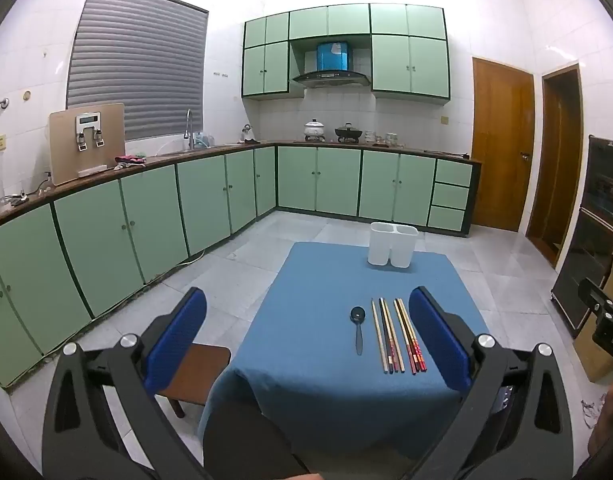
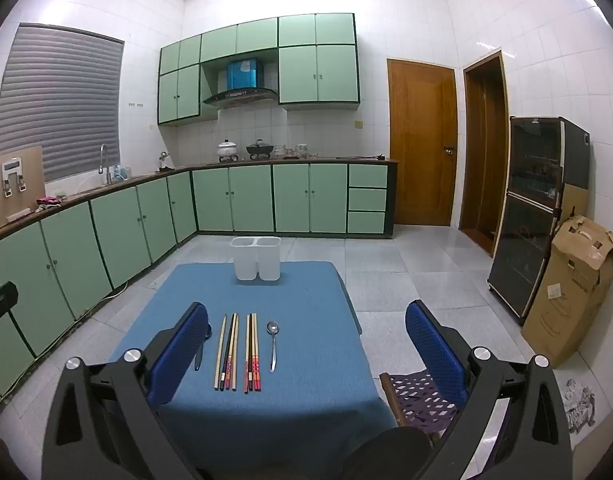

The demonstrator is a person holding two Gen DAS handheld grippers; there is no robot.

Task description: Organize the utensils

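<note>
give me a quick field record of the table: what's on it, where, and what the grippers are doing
table: blue cloth
holder: white two-compartment holder at the far edge, upright, nothing seen sticking out
chopsticks: two bundles side by side, lying flat at the middle
black spoon: left of the chopsticks
metal spoon: right of the chopsticks
left hand-held gripper: open, holding nothing
right hand-held gripper: open, holding nothing

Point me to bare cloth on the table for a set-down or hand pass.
Free: the blue cloth between the white two-bin holder and the utensil tips; the strip right of the silver spoon; the strip left of the black spoon. Crowded: the near-centre row, with chopsticks side by side between the spoons.
</note>
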